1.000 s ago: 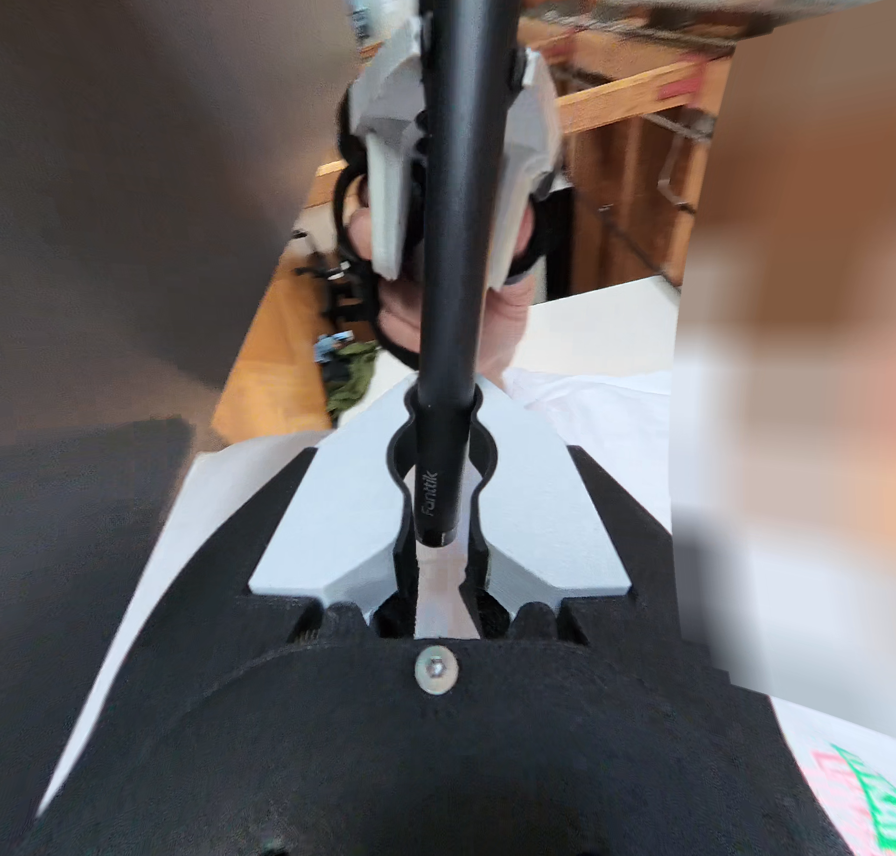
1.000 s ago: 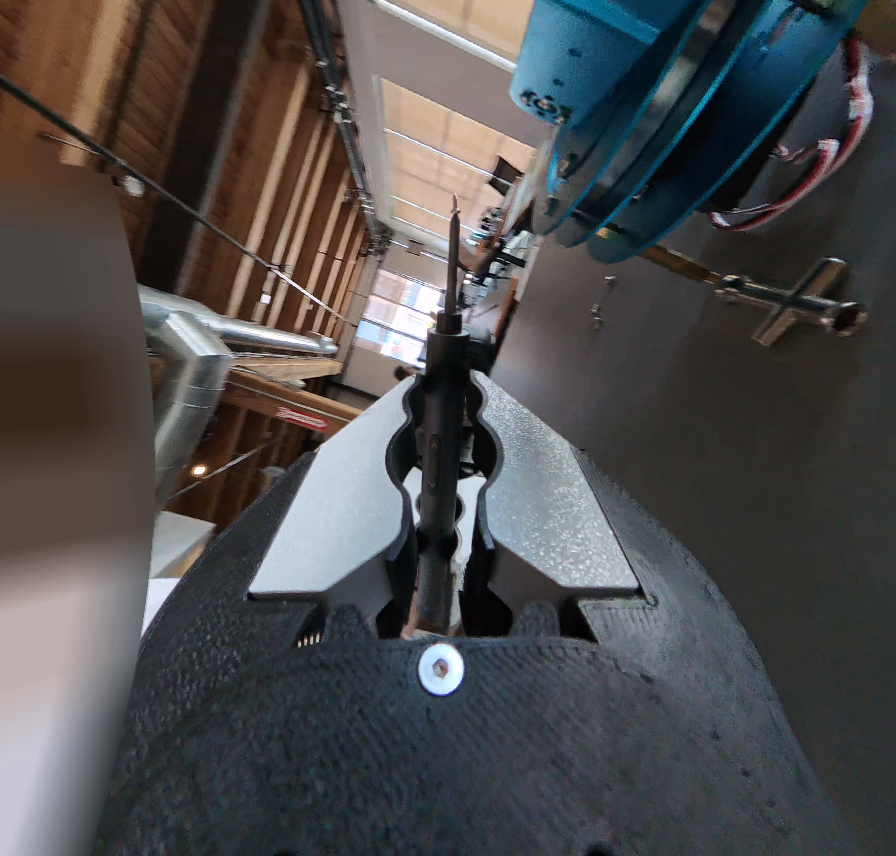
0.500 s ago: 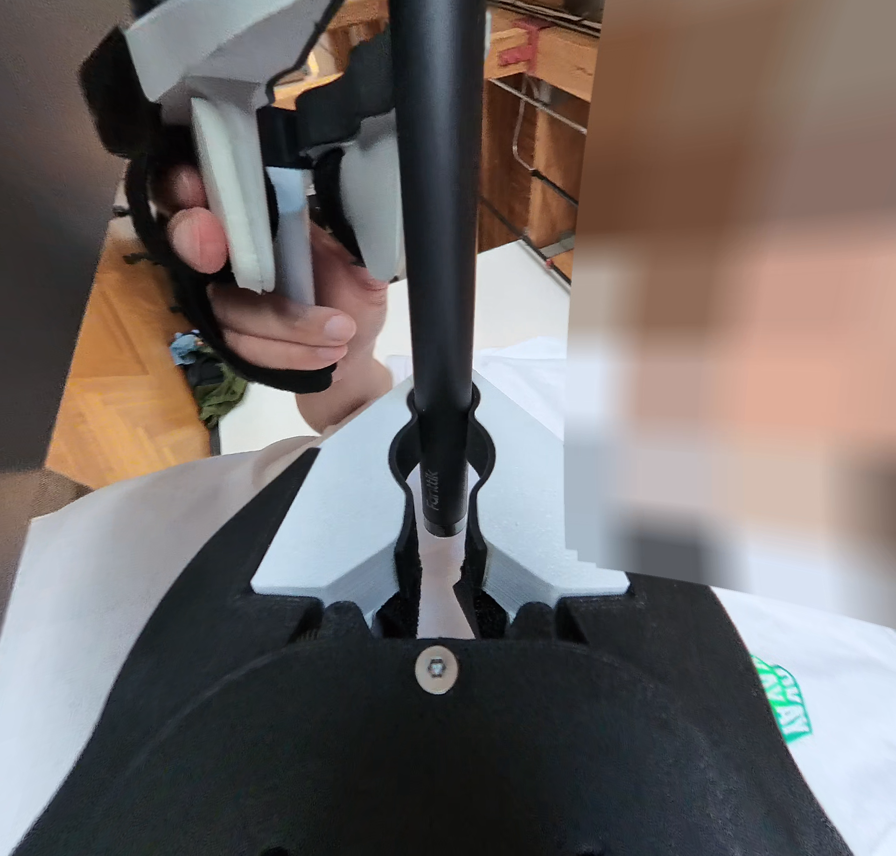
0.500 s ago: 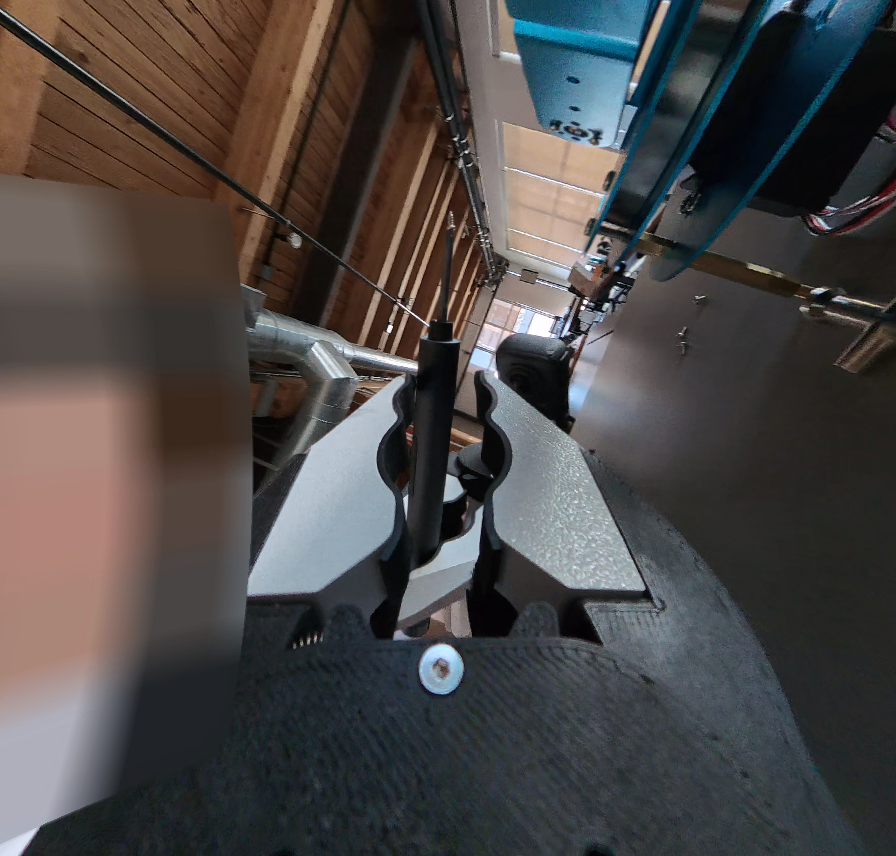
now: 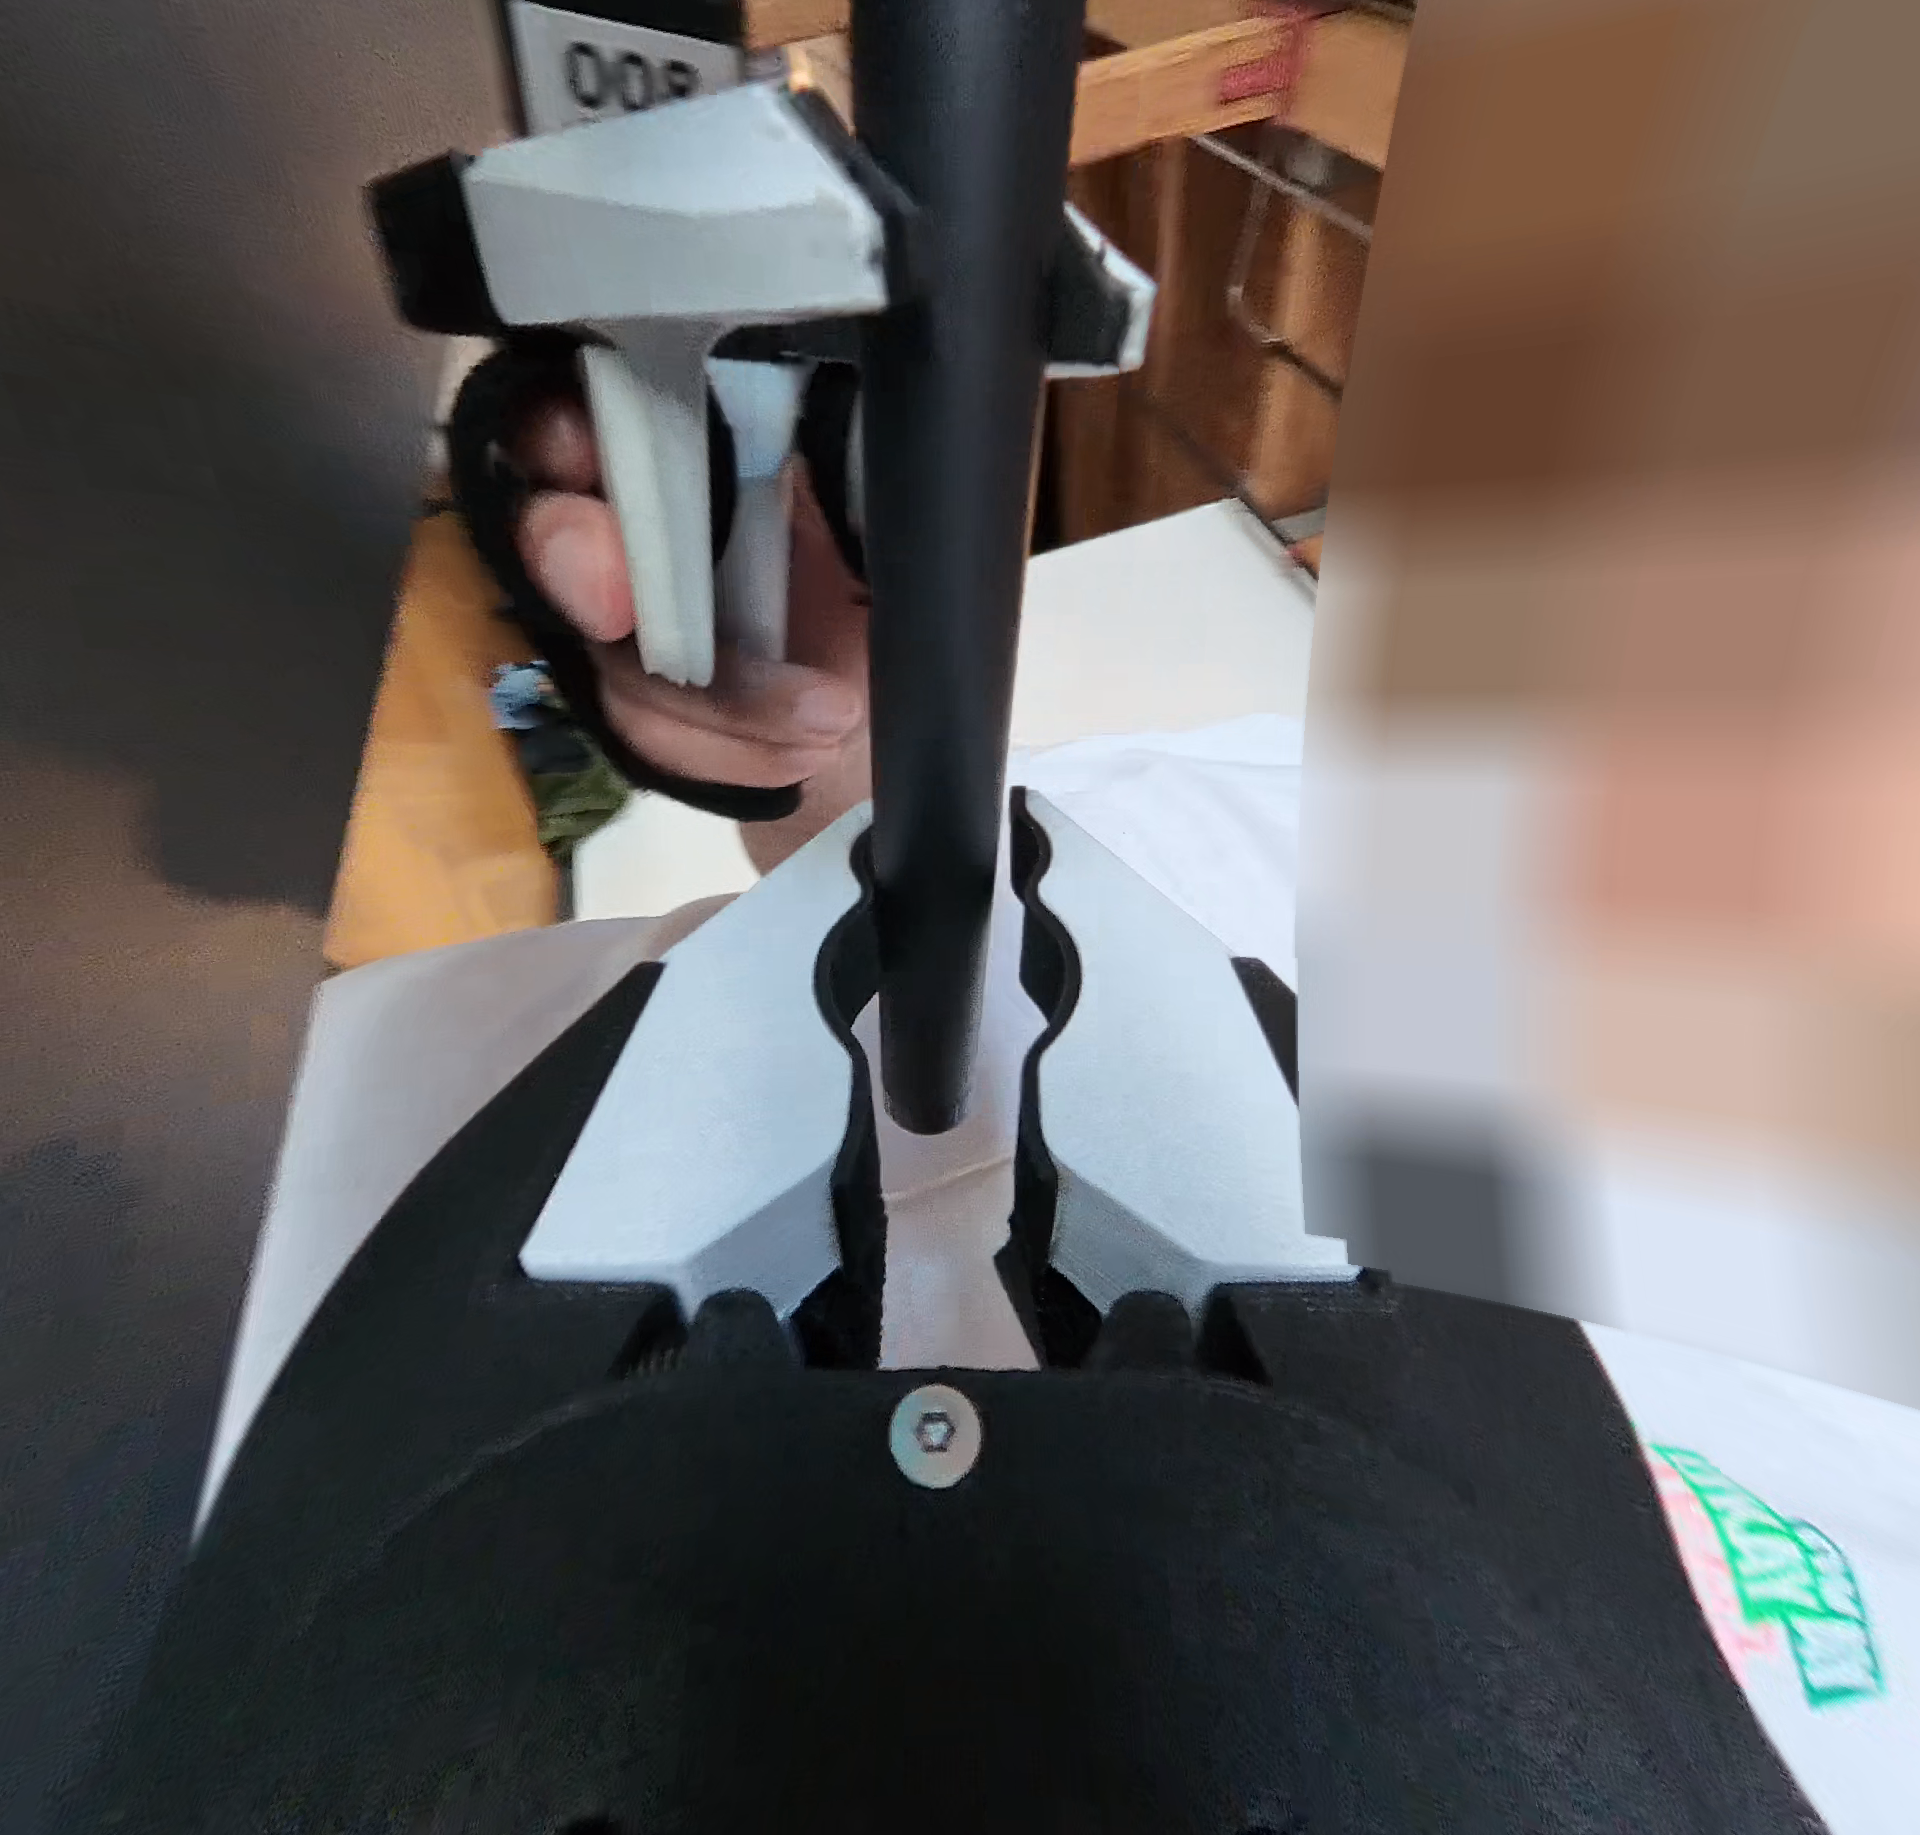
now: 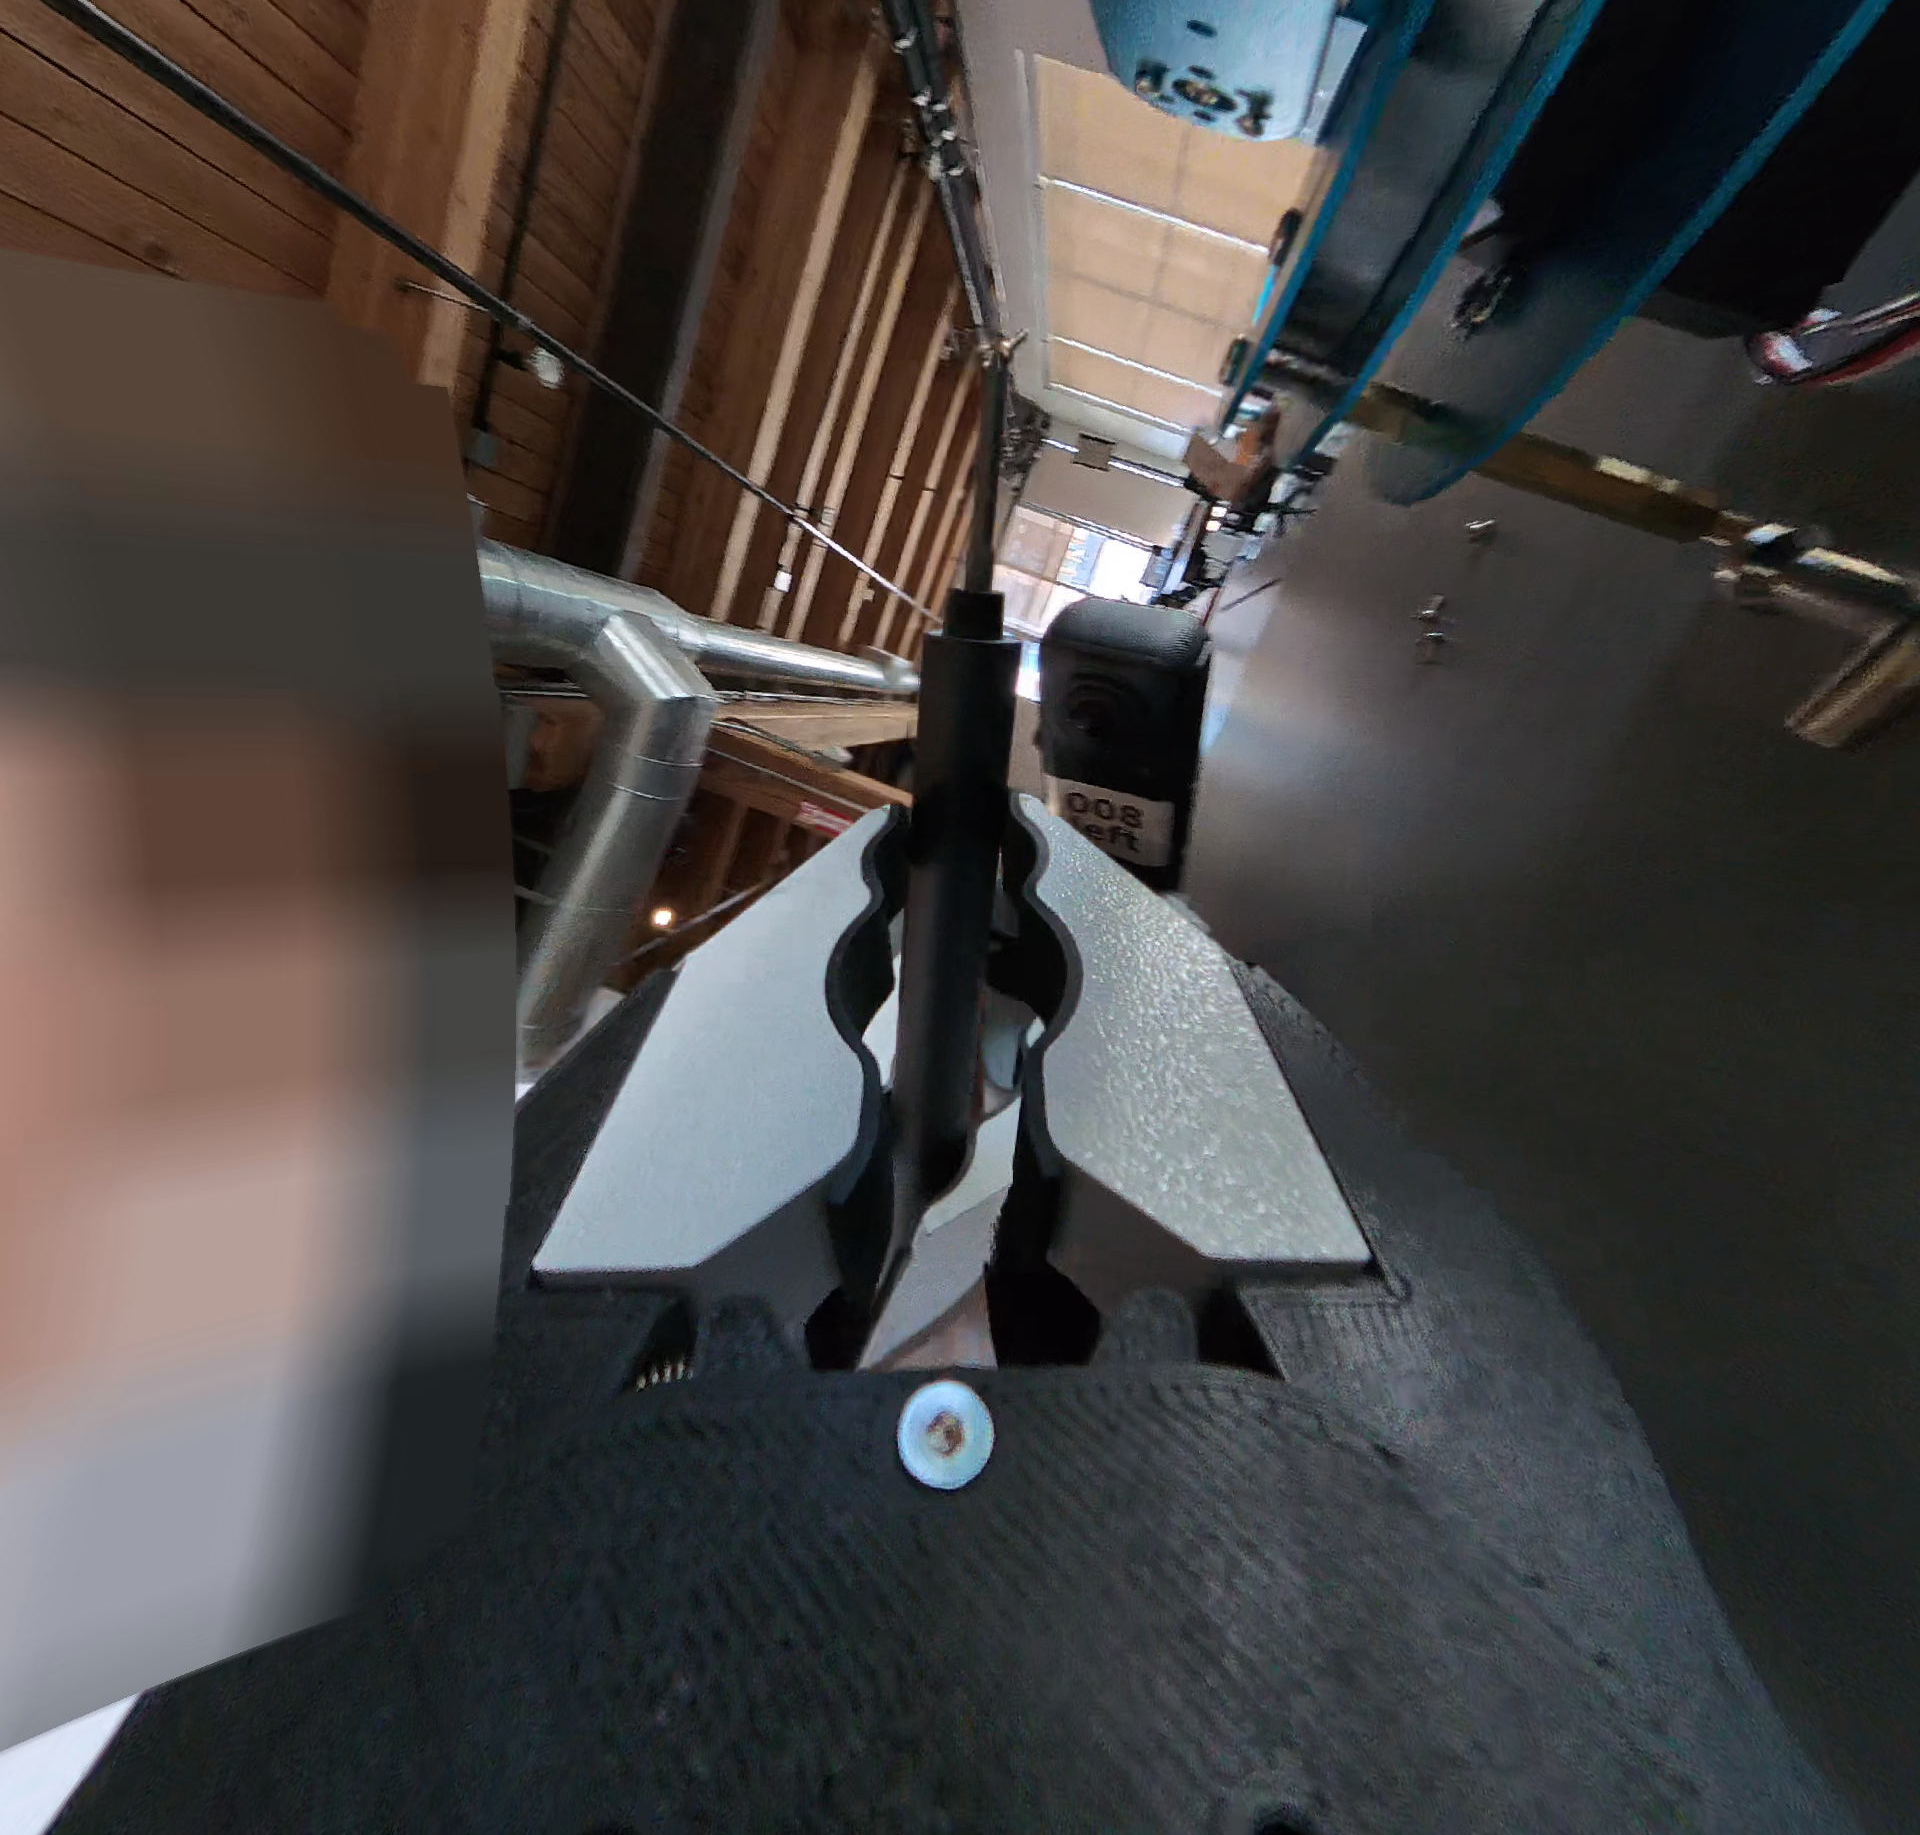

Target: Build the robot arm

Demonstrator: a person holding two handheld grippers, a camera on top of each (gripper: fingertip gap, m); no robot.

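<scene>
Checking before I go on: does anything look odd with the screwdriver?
Yes. The screwdriver sits slanted between the right gripper's fingers, leaning toward one, and a gap shows beside it in the left gripper. Neither grip looks firm.

left gripper point(image 5: 940, 964): fingers now parted, gap each side of slim black cylindrical screwdriver point(image 5: 951, 559), earlier clamped | right gripper point(image 6: 951, 964): jaws wider than before, screwdriver leaning on its left finger | right gripper seen from left view: swung across the shaft

Black screwdriver point(image 5: 940, 642); white shirt point(image 5: 1164, 788).
</scene>
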